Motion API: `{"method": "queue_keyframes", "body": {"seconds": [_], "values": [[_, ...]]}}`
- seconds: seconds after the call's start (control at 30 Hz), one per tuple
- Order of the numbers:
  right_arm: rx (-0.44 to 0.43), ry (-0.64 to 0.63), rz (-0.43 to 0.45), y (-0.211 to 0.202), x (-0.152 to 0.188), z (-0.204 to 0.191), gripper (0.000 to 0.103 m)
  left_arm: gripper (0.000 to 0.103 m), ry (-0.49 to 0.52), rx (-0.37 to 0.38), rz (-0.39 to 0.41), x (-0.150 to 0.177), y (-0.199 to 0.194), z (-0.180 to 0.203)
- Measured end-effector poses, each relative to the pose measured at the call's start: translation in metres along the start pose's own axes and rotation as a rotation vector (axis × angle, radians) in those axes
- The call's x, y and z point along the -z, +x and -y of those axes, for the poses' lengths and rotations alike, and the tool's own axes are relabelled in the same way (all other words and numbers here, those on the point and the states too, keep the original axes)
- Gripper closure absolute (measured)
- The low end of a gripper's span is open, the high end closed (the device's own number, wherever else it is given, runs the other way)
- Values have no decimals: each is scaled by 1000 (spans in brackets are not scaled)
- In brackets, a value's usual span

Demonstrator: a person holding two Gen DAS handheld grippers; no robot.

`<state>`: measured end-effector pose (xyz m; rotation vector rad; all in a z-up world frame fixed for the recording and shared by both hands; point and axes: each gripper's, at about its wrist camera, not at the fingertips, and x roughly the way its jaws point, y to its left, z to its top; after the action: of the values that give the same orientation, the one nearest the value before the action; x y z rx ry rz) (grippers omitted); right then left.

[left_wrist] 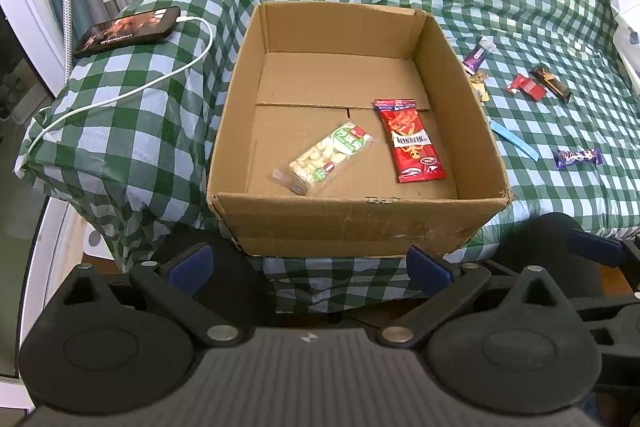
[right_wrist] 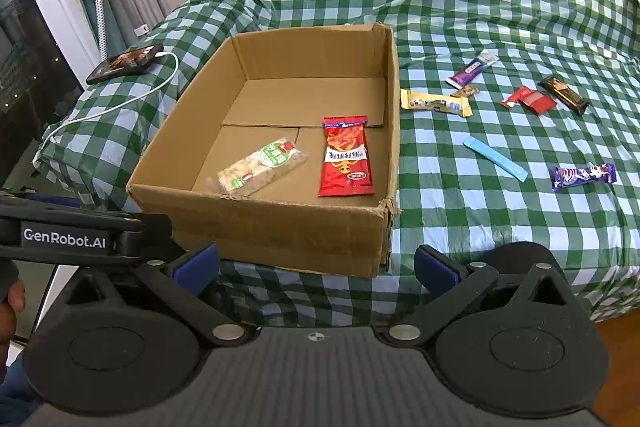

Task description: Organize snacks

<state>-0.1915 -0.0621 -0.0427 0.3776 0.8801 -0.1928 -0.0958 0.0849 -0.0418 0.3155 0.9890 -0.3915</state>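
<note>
An open cardboard box [left_wrist: 356, 223] [right_wrist: 276, 223] sits on a green checked cloth. Inside lie a clear pack of pale nuts [left_wrist: 324, 157] [right_wrist: 260, 167] and a red snack packet [left_wrist: 410, 141] [right_wrist: 346, 157]. Right of the box, loose snacks lie on the cloth: a yellow bar [right_wrist: 436, 103], a purple bar [right_wrist: 472, 68] [left_wrist: 478, 55], a red wrapper [right_wrist: 528, 100] [left_wrist: 526, 87], a dark bar [right_wrist: 564, 94] [left_wrist: 550, 83], a blue strip [right_wrist: 495, 158] [left_wrist: 514, 140] and a purple candy [right_wrist: 583, 176] [left_wrist: 579, 157]. My left gripper [left_wrist: 310, 265] and right gripper [right_wrist: 316, 267] both hang open and empty before the box's near wall.
A phone [left_wrist: 128, 31] [right_wrist: 126, 64] with a white charging cable [left_wrist: 120, 95] rests on the cloth-covered arm left of the box. Curtains and a window frame stand at the far left. A hand [right_wrist: 10, 301] shows at the left edge, holding the other gripper.
</note>
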Motion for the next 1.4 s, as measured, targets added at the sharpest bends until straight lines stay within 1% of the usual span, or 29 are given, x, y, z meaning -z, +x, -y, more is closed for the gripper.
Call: {"method": "queue_keyframes", "body": {"seconds": [0.43, 0.7, 1.4], "values": [[11, 10, -49, 9, 2, 2, 1, 0, 12, 3, -27, 0, 8, 1], [13, 17, -80, 14, 3, 2, 1, 0, 26, 3, -31, 1, 8, 3], [8, 29, -100, 19, 4, 1, 1, 0, 39, 3, -35, 1, 10, 4]]}}
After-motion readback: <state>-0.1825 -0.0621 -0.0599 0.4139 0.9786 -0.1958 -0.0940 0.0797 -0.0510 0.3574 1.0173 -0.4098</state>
